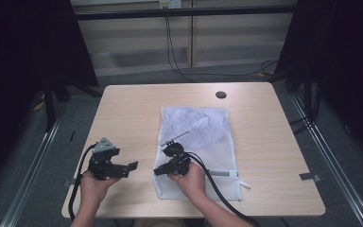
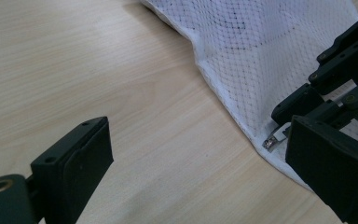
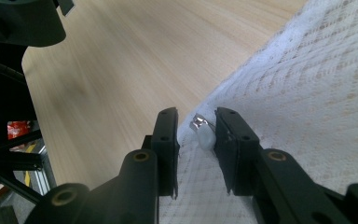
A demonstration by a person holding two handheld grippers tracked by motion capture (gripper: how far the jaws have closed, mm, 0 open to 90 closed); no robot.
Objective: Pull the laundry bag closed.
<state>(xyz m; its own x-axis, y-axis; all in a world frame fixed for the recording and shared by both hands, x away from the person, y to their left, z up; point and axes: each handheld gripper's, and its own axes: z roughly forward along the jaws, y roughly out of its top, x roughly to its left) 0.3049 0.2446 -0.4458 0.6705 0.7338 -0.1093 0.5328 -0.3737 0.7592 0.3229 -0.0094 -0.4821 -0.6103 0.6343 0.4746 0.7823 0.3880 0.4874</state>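
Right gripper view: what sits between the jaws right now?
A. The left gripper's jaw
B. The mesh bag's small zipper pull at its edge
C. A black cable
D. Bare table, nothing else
B: the right gripper has its jaws either side of the small metal-and-white zipper pull at the edge of the white mesh bag, with a gap visible, so not yet pinched.

White mesh-cloth bag (image 1: 198, 142) (shiny metal zipper pull (image 3: 198, 123)) on a matt, smooth wood-grain table (image 1: 132, 109).
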